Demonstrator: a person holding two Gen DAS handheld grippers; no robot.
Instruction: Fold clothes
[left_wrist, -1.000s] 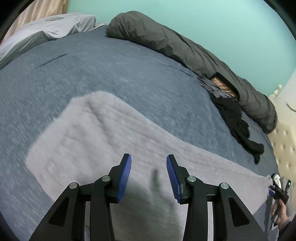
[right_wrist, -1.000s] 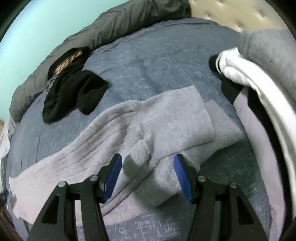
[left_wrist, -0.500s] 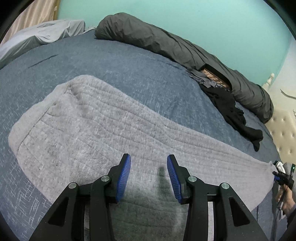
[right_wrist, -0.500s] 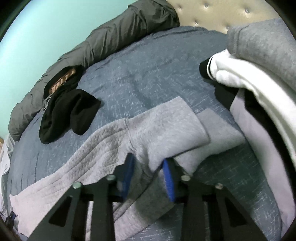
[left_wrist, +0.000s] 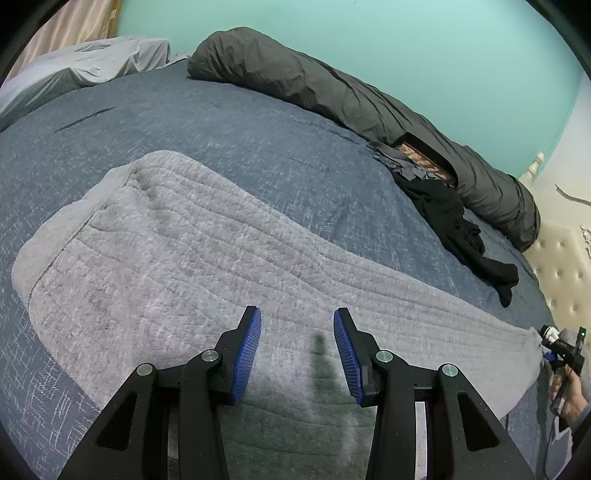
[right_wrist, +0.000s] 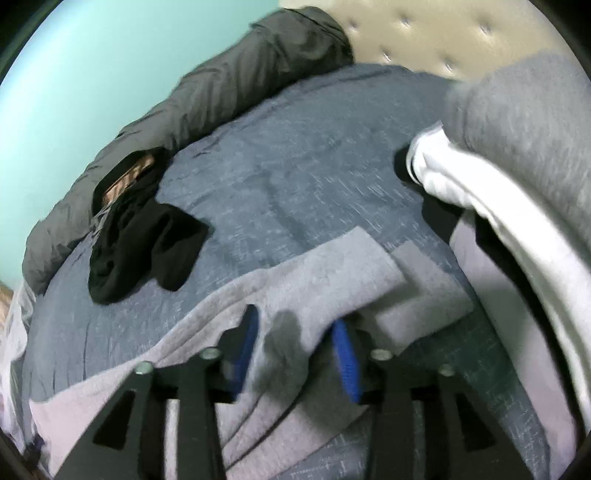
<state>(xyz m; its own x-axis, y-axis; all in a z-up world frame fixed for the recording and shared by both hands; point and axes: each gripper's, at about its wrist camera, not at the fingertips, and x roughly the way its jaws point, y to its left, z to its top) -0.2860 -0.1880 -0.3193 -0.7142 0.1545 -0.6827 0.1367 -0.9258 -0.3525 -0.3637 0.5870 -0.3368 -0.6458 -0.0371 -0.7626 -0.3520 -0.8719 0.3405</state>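
Left wrist view: the left tool (left_wrist: 297, 350) hovers partly open over the near edge of a grey ribbed knit garment (left_wrist: 207, 258) spread lengthwise across the blue bed (left_wrist: 236, 122), nothing between its blue pads. A clean fold likely calls for pinching this edge squarely and lifting in step with the other end, where the right tool (left_wrist: 554, 350) meets the garment's far corner. The knit looks thick, soft and mostly flat.

Right wrist view: the right tool (right_wrist: 293, 354) has its jaws opening, with a bunched fold of the grey knit (right_wrist: 325, 280) between the pads, which seem not to clamp it. Black clothing (right_wrist: 140, 243) lies apart; a stack of clothes (right_wrist: 517, 155) sits just beside.
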